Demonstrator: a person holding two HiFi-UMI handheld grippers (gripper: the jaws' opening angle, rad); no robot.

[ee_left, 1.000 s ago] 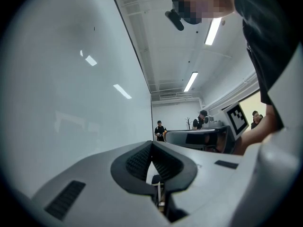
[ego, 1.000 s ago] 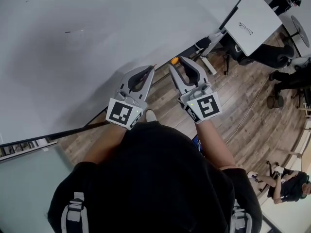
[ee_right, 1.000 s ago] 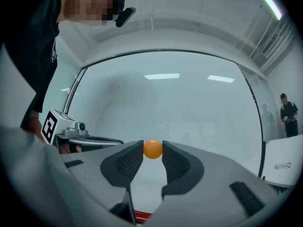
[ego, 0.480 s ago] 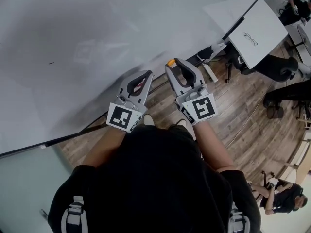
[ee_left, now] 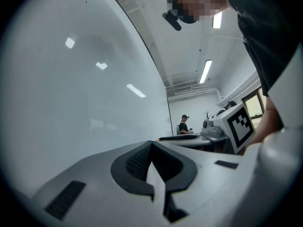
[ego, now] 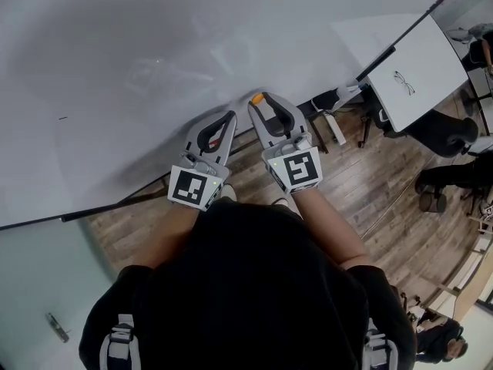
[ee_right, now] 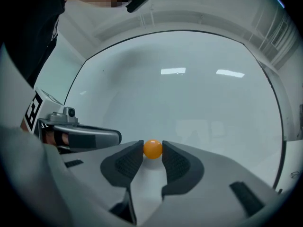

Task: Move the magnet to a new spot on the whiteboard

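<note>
Orange glossy ball magnet (ee_right: 152,148)

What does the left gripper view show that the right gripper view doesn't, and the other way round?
Only the left gripper view: the left gripper with its jaws shut on nothing, and a distant person across the room.
Only the right gripper view: the right gripper pinching a small orange magnet between its pads.
Both: the whiteboard with ceiling lights reflected in it, and the other gripper off to one side.
</note>
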